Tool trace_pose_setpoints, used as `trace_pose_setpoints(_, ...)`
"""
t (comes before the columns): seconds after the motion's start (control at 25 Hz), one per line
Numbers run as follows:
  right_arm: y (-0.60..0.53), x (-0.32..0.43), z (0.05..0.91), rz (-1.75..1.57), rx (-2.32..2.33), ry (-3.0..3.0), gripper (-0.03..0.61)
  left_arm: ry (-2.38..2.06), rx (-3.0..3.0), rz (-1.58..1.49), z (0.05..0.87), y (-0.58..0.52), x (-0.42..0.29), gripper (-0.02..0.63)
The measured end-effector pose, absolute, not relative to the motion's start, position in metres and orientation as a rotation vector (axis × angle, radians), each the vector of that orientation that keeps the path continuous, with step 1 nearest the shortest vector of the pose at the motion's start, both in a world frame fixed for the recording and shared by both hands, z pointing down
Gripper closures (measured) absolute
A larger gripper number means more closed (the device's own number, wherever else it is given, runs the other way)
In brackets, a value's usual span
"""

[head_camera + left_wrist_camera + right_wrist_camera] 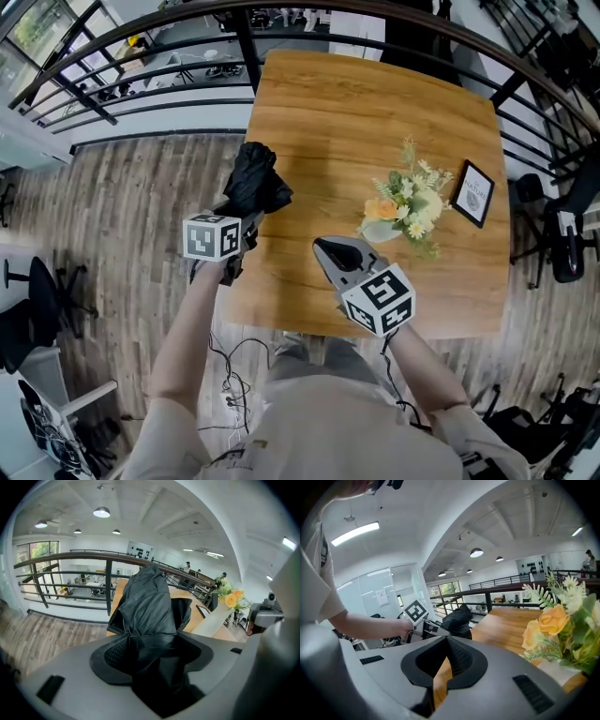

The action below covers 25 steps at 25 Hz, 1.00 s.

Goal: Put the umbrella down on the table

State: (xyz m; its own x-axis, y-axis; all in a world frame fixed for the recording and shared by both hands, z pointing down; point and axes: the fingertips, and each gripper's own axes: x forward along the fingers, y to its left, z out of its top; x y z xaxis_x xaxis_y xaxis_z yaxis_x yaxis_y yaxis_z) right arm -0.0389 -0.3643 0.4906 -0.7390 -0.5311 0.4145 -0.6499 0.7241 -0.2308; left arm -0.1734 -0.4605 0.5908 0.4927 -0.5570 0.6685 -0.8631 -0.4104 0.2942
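Observation:
The black folded umbrella (253, 178) hangs over the left edge of the wooden table (356, 112), held up in the air. My left gripper (251, 221) is shut on its lower end. In the left gripper view the umbrella (150, 606) fills the space between the jaws and rises in front of the camera. My right gripper (324, 247) hovers over the table's near part with its jaws shut and nothing between them. The right gripper view shows the umbrella (457, 619) to the left, beside the table's edge.
A vase of yellow and white flowers (408, 206) stands on the table's right half, close to my right gripper. A small black framed sign (472, 193) stands at the right edge. A dark railing (141, 75) runs behind the table, with plank floor (131, 206) to the left.

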Motion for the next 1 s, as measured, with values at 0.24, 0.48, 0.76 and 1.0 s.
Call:
trace_pose_setpoints(0.24, -0.366, -0.041, 0.510, 0.584, 0.879, -2.598, 0.551, -1.208, 1.963, 0.589, 0.639, -0.478, -0.186, 0.327)
trace_pose_setpoints(0.48, -0.360, -0.042, 0.529, 0.598, 0.849, -2.562, 0.551, -1.286, 1.867, 0.669, 0.691, -0.476, -0.196, 0.327)
trace_pose_setpoints(0.76, -0.359, -0.036, 0.538, 0.550, 0.858, -2.518, 0.551, -1.258, 1.840, 0.770, 0.724, -0.460, -0.194, 0.324)
trace_pose_setpoints(1.0, -0.353, -0.047, 0.533, 0.548, 0.829, -2.521, 0.551, -1.236, 1.781, 0.747, 0.740, -0.449, -0.195, 0.314)
